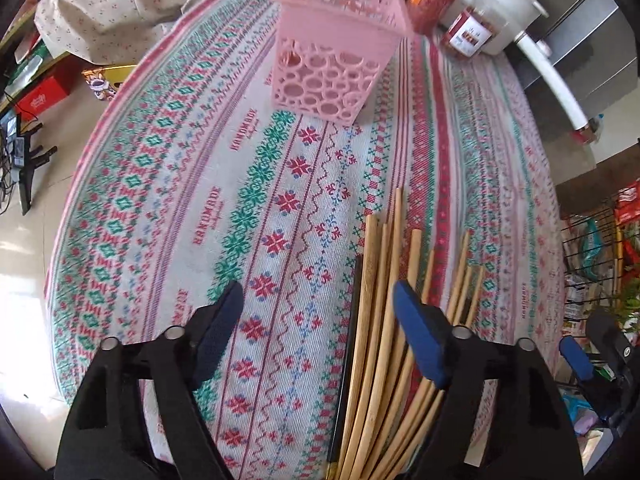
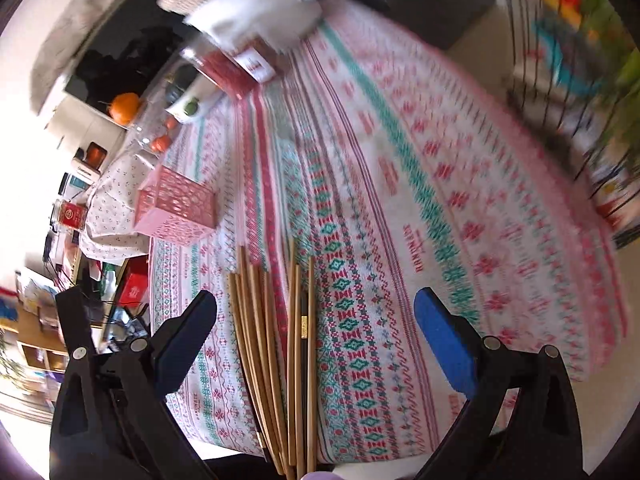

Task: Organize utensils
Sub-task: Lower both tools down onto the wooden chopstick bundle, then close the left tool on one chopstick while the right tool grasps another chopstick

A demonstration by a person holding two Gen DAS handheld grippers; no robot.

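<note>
Although both grippers are down over the table, neither has hold of anything. The left gripper [image 1: 318, 300] stands partly open, its right pad over the chopsticks [image 1: 384, 320] but not pressing them, its left pad above bare cloth [image 1: 160, 200]. The right gripper [image 2: 316, 312] stands wide, its jaws straddling the chopsticks [image 2: 272, 340] with clear gaps either side. The sticks lie flat in a loose fan near the table's front edge, mostly pale wood with at least one dark stick [image 1: 348, 340] among them, well apart from the pink basket [image 1: 336, 56], which stands upright farther back and is judged the destination. Judgement on handling: the sticks are light, stiff and smooth, round or nearly so, and likely to roll or slip out singly if pinched as a spread. They are not fragile. Best hold is across the middle of the bundle, gathered tight first, so the ends stay balanced for tipping into the basket.
</note>
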